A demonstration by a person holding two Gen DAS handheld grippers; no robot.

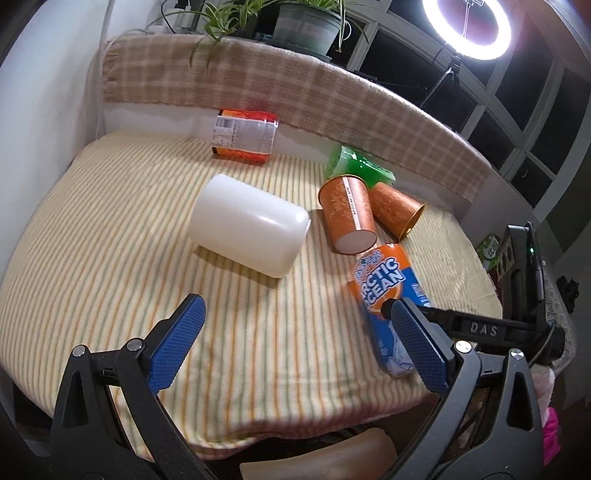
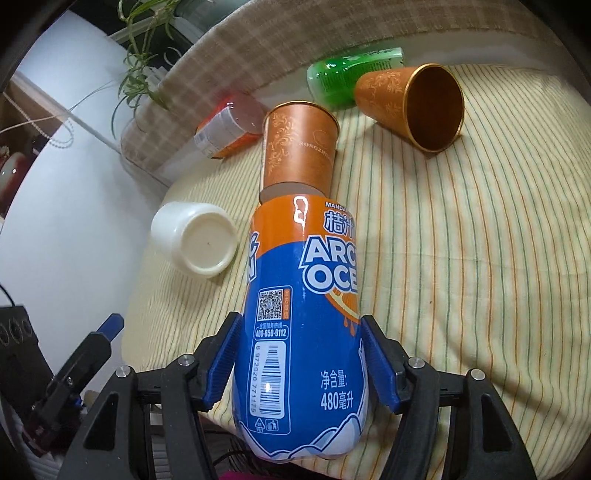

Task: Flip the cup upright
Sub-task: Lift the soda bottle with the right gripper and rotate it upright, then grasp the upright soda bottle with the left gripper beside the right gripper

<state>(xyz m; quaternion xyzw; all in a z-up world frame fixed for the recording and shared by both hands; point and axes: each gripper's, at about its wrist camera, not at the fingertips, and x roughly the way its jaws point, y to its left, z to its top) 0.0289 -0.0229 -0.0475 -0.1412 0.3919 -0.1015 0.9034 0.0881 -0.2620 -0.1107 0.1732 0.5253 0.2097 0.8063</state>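
Note:
A white cup (image 1: pixel 249 225) lies on its side on the striped cloth; the right wrist view shows its base (image 2: pixel 201 245). Two orange cups lie on their sides: one (image 1: pixel 349 218) shows its base towards me, also in the right wrist view (image 2: pixel 299 147); the other (image 1: pixel 397 210) shows its open mouth (image 2: pixel 424 107). My left gripper (image 1: pixel 295 336) is open and empty, near the cloth's front edge, short of the white cup. My right gripper (image 2: pixel 301 362) is shut on a blue and orange Arctic Ocean bottle (image 2: pixel 306 314), which also shows in the left wrist view (image 1: pixel 388 291).
A green bottle (image 1: pixel 358 166) lies behind the orange cups. An orange-labelled jar (image 1: pixel 245 136) lies at the back by the checked cushion (image 1: pixel 295 88). Potted plants (image 1: pixel 303 26) and a ring light (image 1: pixel 465 26) stand behind. The table edge (image 1: pixel 258 432) is close in front.

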